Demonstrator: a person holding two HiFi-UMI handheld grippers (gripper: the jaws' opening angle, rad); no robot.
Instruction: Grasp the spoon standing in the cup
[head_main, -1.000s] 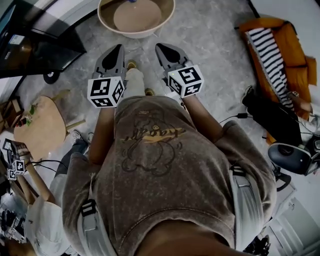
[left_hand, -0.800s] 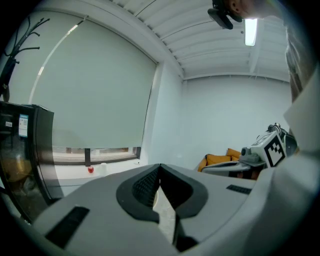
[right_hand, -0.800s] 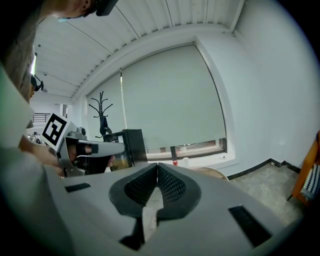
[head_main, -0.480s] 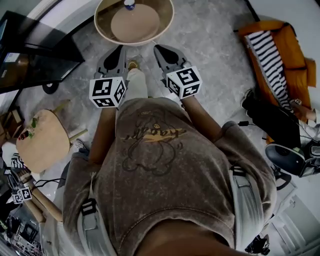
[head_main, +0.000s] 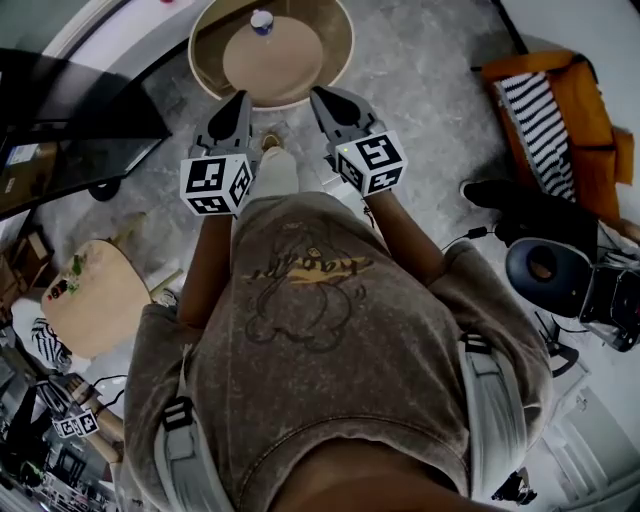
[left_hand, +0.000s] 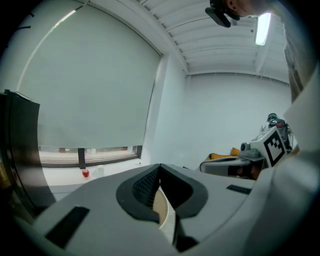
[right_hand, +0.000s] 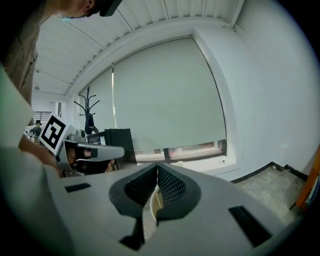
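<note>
1. Standing on a grey mottled floor (head_main: 430, 70), the person holds both tools out ahead at about the same height, side by side, each with its marker cube toward the body.
2. The left tool (head_main: 238, 100) is clenched: its own view shows the two dark ribbed pads meeting at the tip with nothing gripped. Only a sliver of pale rim shows through the slit lower down.
3. The right tool (head_main: 323, 95) is clenched in the same way, pads pressed together at the tip and nothing between them.
4. Both tips reach the near edge of a round beige desk (head_main: 285, 65) with a raised darker rim.
5. The cup (head_main: 261, 20) stands on the far part of that desk, ahead of the two tools and roughly between their lines, clear of both tips. It is small, pale with a bluish top; the spoon in it is too small to make out.
6. At the head view's right, an orange seat (head_main: 590, 110) carries a black-and-white striped cloth (head_main: 535, 120); below it sits a round black device (head_main: 545, 272) with cables.
7. At the left stands a dark cabinet (head_main: 70, 120), and lower down a small round wooden stool (head_main: 90, 300).
8. The left gripper view shows a wide window blind (left_hand: 95, 85) and a small red object (left_hand: 85, 173) on the sill.
9. The right gripper view shows a coat stand (right_hand: 89, 107) beside the blind.
</note>
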